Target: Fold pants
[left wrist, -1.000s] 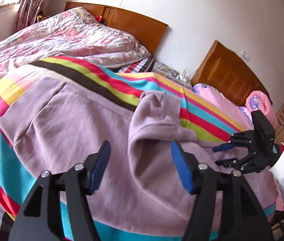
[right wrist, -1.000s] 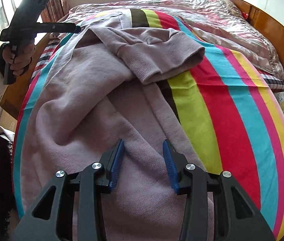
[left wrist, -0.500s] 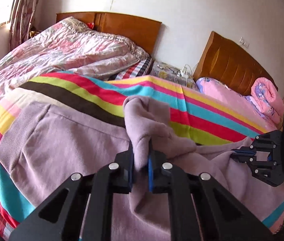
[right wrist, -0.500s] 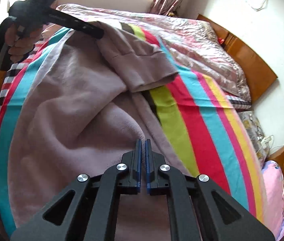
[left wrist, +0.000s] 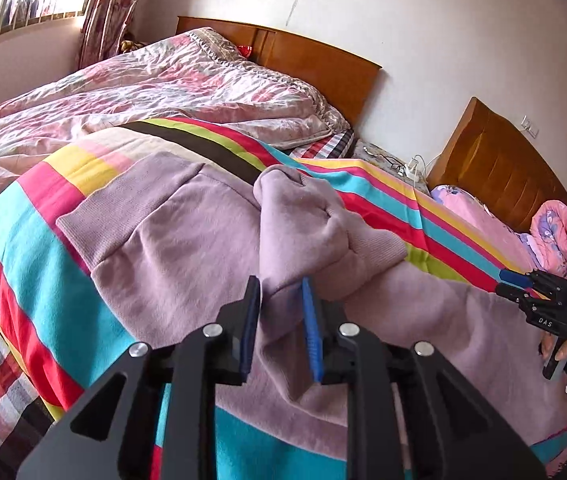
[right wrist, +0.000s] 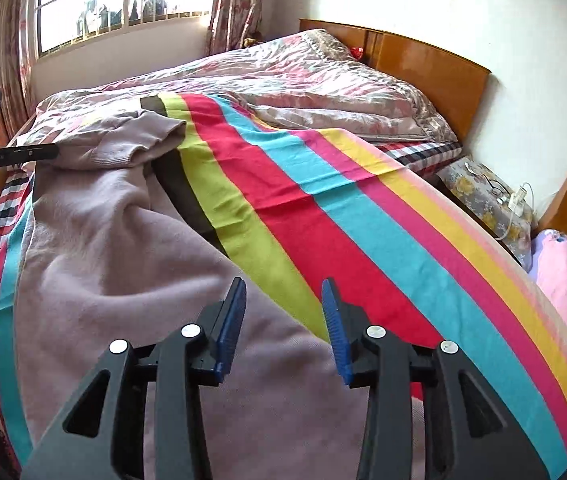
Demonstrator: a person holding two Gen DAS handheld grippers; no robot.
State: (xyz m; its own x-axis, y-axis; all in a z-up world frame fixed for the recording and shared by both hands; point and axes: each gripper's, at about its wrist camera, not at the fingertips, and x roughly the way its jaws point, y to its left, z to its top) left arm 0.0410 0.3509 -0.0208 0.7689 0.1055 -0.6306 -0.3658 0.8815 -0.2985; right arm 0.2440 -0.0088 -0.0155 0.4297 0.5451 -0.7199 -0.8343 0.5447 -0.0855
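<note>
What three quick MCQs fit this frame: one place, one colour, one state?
1. The lilac knit pants lie on:
A) the multicolour striped blanket
B) the floor
C) a chair
2. The black two-finger right gripper has pads coloured:
A) red
B) blue
C) white
3. The right gripper's jaws are:
A) shut on cloth
B) shut empty
C) open

Answers:
1 A: the lilac fabric spreads over the stripes.
2 B: both pads show blue.
3 C: a clear gap separates the pads, with nothing gripped.
</note>
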